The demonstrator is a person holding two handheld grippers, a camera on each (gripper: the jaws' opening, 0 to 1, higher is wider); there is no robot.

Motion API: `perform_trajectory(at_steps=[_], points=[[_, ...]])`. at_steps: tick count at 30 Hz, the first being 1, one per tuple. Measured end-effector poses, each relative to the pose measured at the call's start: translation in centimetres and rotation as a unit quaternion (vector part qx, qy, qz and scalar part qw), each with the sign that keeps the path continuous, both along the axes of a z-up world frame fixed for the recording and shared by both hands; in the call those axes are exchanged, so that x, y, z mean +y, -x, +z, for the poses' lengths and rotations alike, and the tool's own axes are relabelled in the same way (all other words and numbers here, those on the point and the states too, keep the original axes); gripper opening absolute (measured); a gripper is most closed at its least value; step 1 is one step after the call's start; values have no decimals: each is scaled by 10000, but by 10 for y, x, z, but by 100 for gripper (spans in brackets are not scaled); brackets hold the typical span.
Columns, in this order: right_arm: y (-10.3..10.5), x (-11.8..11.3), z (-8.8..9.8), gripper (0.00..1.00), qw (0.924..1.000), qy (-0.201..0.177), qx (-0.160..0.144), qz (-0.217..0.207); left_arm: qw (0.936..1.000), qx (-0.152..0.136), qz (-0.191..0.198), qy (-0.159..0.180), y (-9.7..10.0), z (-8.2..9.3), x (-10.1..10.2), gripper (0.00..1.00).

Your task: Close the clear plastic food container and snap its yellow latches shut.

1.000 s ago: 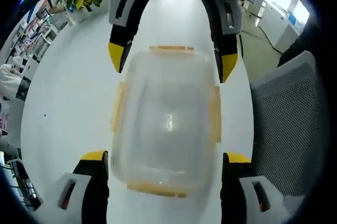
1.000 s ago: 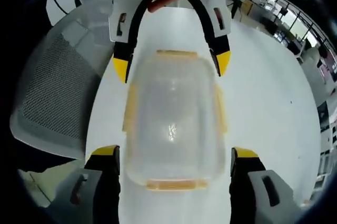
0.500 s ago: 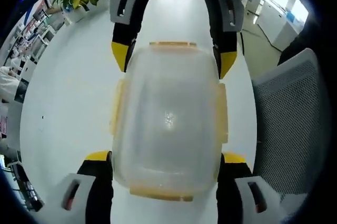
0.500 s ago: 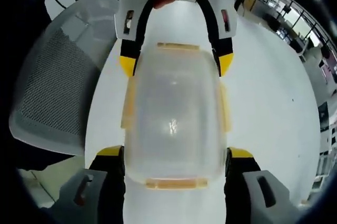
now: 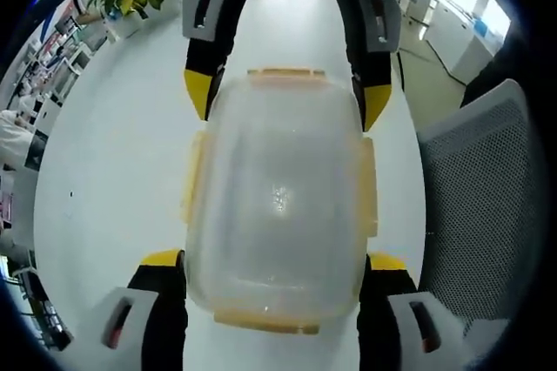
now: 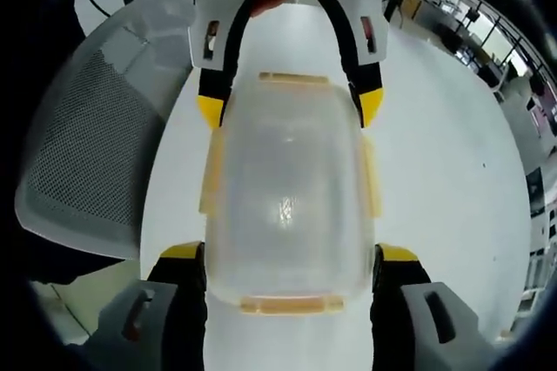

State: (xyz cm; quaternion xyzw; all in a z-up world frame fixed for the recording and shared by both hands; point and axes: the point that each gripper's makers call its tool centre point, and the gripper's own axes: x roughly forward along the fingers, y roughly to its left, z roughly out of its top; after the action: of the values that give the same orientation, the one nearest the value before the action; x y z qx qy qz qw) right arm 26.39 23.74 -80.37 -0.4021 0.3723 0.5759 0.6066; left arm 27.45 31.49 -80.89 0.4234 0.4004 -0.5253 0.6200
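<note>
Both grippers, left (image 5: 275,259) and right (image 6: 290,253), clasp the clear yellow-latched container (image 5: 277,205).

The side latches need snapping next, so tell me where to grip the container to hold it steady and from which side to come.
Grip the clear container across its short ends, as the left gripper and right gripper now do, one from each end. The ends are narrow enough for the jaws to span, and this leaves the long yellow side latches free.
</note>
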Motion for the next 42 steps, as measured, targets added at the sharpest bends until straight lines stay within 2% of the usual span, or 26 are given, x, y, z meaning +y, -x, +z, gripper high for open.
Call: perform_trajectory(at_steps=[14, 22, 31, 42], points=[[1, 12, -1, 75, 10000, -3, 2, -61, 10000, -8, -53, 55, 0, 0, 11, 78], [1, 25, -1, 75, 10000, 13, -9, -53, 9999, -21, -26, 109, -1, 0, 24, 78], [-4, 43, -1, 75, 9999, 68, -23, -90, 9999, -30, -73, 115, -7, 0, 42, 78], [-12, 54, -2, 75, 9996, 180, -26, -208, 9998, -59, -134, 153, -16, 1, 53, 79]])
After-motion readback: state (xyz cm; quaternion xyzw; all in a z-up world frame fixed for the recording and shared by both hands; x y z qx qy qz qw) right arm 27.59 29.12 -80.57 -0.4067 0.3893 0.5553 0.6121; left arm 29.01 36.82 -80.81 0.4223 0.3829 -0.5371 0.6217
